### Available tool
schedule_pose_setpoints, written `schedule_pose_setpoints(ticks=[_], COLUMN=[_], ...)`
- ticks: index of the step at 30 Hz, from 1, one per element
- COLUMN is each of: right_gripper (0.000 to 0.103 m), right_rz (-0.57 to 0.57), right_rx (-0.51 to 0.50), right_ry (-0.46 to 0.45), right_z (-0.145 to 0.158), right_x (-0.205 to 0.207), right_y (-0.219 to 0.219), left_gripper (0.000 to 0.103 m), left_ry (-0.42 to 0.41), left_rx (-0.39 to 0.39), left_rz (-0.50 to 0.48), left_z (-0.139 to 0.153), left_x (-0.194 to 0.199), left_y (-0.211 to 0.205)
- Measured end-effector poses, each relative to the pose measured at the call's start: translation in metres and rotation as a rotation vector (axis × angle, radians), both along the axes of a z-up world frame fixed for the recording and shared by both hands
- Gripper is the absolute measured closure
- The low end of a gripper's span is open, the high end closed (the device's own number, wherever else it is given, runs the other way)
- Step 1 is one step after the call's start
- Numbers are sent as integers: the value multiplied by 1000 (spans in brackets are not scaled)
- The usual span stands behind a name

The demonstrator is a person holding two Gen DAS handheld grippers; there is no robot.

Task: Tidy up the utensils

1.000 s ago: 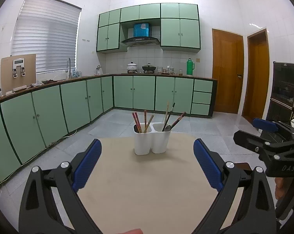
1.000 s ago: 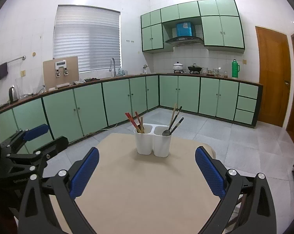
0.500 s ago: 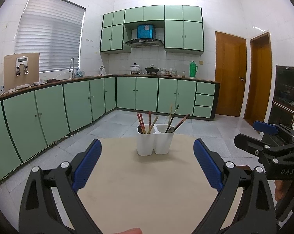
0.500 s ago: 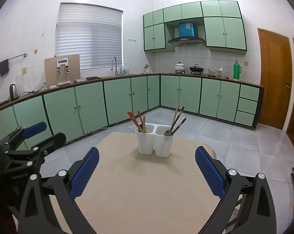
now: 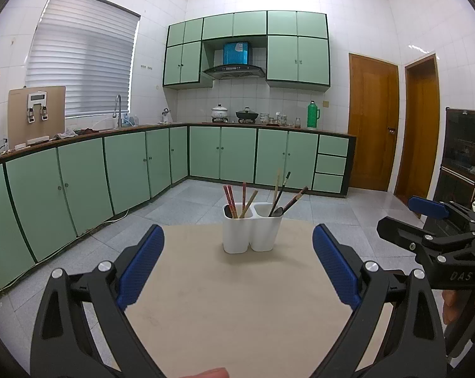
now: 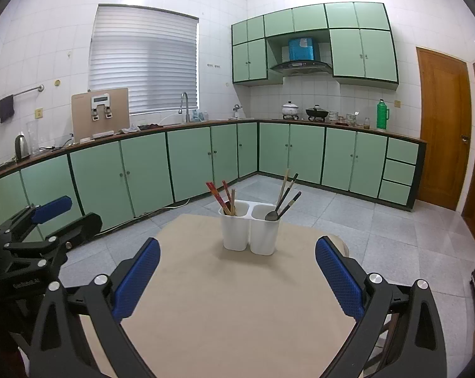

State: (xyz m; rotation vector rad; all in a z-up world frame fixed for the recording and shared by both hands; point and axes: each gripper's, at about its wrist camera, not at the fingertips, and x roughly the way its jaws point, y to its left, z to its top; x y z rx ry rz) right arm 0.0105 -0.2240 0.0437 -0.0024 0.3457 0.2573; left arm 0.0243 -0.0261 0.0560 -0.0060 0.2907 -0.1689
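Note:
A white two-compartment utensil holder (image 5: 252, 232) stands at the far end of a beige table (image 5: 237, 299); it also shows in the right wrist view (image 6: 249, 231). Its left compartment holds red and wooden chopsticks (image 5: 237, 200). Its right compartment holds a dark spoon (image 6: 271, 215) and dark-handled utensils (image 5: 284, 197). My left gripper (image 5: 237, 264) is open and empty, held back from the holder. My right gripper (image 6: 237, 271) is open and empty too, and shows in the left wrist view (image 5: 426, 220) at the right.
Green kitchen cabinets (image 5: 143, 163) line the far walls around a grey tiled floor (image 5: 190, 201). Wooden doors (image 5: 373, 126) stand at the right. A dark cabinet (image 5: 464, 157) is at the far right. The left gripper shows at the left in the right wrist view (image 6: 42, 226).
Both views have tilted upward slightly, so the holder sits lower in frame. Both grippers stay open and empty.

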Motion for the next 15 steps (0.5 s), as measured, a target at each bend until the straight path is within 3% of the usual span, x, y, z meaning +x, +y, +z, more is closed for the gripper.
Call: schedule_pose_setpoints(ticks=[15], right_gripper=[6], right_rz=[0], right_rx=[-3], right_ry=[-1], right_z=[0], right_x=[0], right_y=[2], left_gripper=[11], left_ry=[-1], left_rx=[0], left_rz=[1], left_z=[1], left_x=[0], left_y=[1])
